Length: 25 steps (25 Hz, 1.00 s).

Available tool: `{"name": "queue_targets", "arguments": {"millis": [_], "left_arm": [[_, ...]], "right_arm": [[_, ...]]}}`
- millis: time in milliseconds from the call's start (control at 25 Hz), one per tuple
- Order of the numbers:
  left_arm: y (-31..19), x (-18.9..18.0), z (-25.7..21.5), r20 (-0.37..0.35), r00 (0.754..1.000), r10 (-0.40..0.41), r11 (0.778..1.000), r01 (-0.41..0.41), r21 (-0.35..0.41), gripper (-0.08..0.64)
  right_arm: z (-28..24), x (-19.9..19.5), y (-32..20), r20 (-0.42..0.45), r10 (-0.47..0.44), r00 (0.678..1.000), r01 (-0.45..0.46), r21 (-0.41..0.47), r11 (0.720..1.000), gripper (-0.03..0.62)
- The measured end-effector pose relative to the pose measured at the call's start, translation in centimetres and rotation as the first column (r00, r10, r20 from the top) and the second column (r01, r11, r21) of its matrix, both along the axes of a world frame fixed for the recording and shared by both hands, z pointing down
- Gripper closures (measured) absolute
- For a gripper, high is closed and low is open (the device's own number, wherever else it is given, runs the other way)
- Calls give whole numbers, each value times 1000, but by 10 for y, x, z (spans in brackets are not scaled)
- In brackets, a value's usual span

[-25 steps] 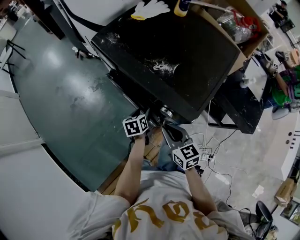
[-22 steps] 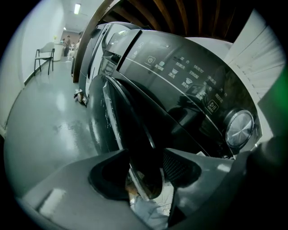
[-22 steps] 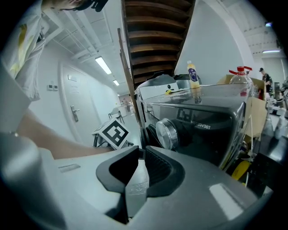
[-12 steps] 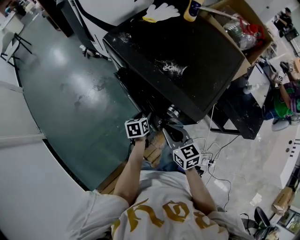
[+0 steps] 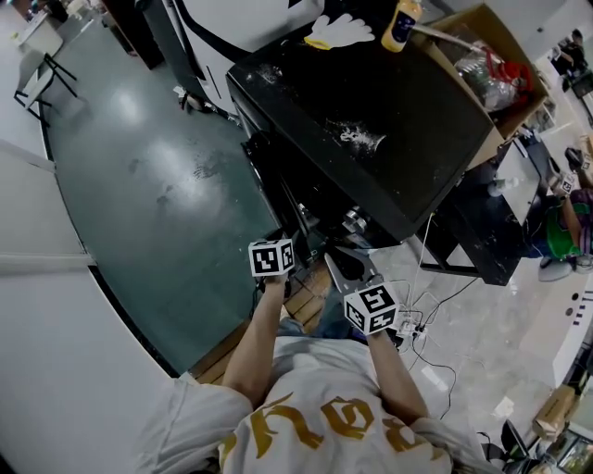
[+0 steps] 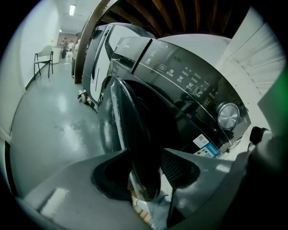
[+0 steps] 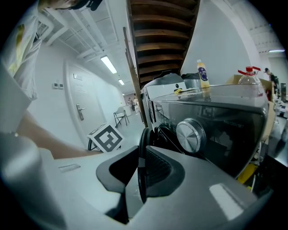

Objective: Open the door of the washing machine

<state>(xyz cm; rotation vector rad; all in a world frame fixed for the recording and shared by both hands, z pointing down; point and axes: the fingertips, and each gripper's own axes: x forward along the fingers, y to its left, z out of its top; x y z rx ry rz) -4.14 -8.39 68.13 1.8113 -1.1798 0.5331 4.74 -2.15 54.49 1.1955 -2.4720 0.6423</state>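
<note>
Although the head view shows mostly the black top of the washing machine [image 5: 371, 102], we log its door [image 6: 135, 117] as ajar, standing off the dark front below the control panel [image 6: 189, 81]. Left gripper [image 6: 145, 164]: jaws clenched on the door's lower rim, which fills the gap between the pads. Right gripper [image 7: 141, 155]: jaws close together on the same rim, seen edge-on as a thin dark arc, near the silver dial [image 7: 190, 135]. A bottle [image 5: 401, 23] stands on the machine's top.
</note>
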Motion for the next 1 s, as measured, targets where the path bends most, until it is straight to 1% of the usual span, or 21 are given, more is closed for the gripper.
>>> {"name": "queue_targets", "arguments": {"millis": [200,360,520,720,1000], "left_arm": [[11,-15,4,2,1000,-8,1000,8,-11,371],[18,-31,0,40,999,-13,1000,13,-4,383],[22,-45,-2,99,995,5,1000,-6,3,387],[28,-58,0,138,990,15,1000,-15,1,388],[37,-79,4,141,990,-13,1000,15,-13,397]], "right_arm": [[-1,-10,3,1,-20,1000,20,5,1000,526],[-2,-18,6,-1,-38,999,38,9,999,528],[-2,-24,8,3,-51,999,51,9,999,528],[-3,-32,12,4,-68,998,68,15,998,531],[-5,-36,13,-5,-77,997,77,24,997,534]]}}
